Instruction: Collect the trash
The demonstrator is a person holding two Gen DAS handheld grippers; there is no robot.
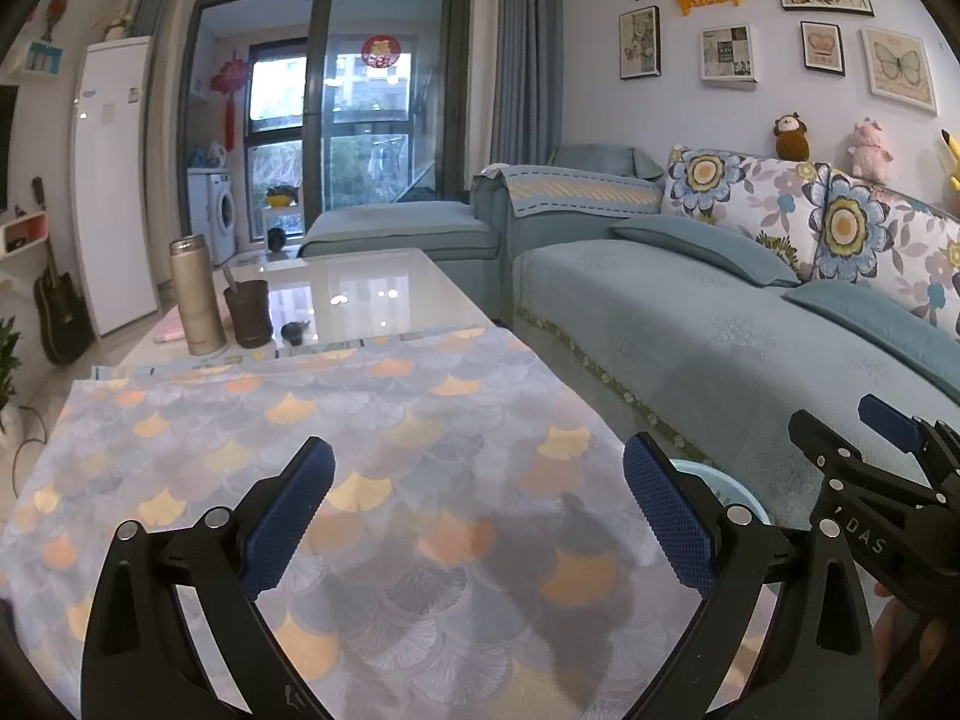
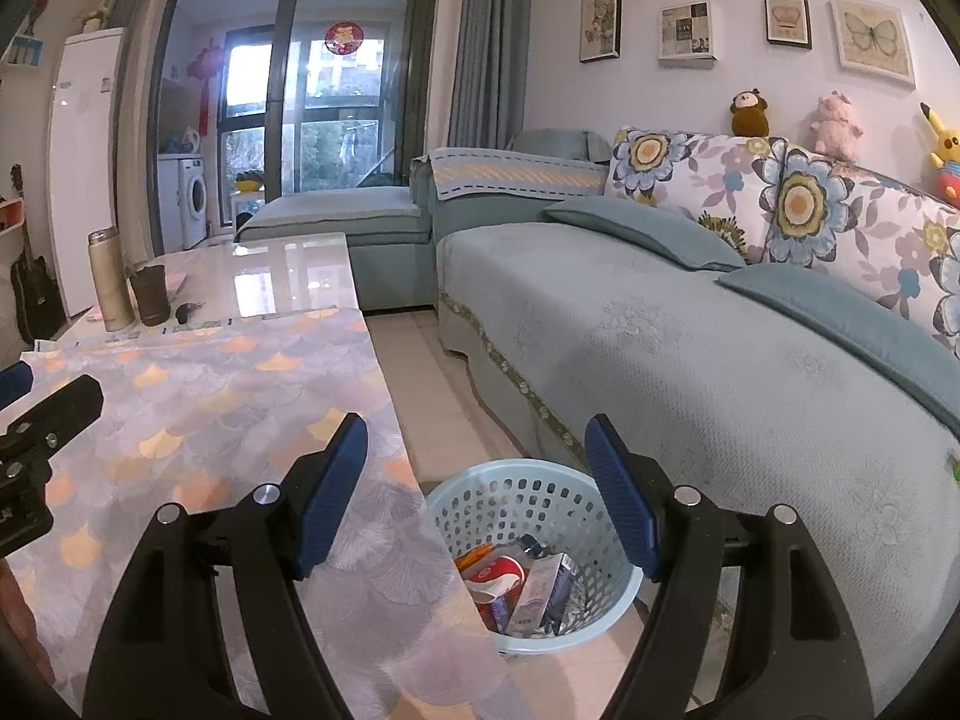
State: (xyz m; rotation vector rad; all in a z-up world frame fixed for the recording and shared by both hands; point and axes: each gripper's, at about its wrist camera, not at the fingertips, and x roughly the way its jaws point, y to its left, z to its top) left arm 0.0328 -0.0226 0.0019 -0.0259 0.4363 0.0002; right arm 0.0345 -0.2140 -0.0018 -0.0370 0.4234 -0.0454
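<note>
A light blue perforated waste basket (image 2: 591,585) stands on the floor between the table and the sofa. It holds trash: a red and white cup (image 2: 495,576), a grey carton (image 2: 543,591) and other bits. My right gripper (image 2: 477,495) is open and empty, above the basket's left rim and the table edge. My left gripper (image 1: 477,510) is open and empty over the patterned tablecloth (image 1: 372,420). The basket's rim (image 1: 723,483) shows behind its right finger. The right gripper (image 1: 888,450) shows at the right edge of the left wrist view.
A thermos (image 1: 195,294), a brown cup (image 1: 249,312) and a small dark object (image 1: 295,331) stand on the glossy far part of the table (image 1: 360,285). A teal sofa (image 2: 690,348) with cushions runs along the right. A guitar (image 1: 60,312) leans at left.
</note>
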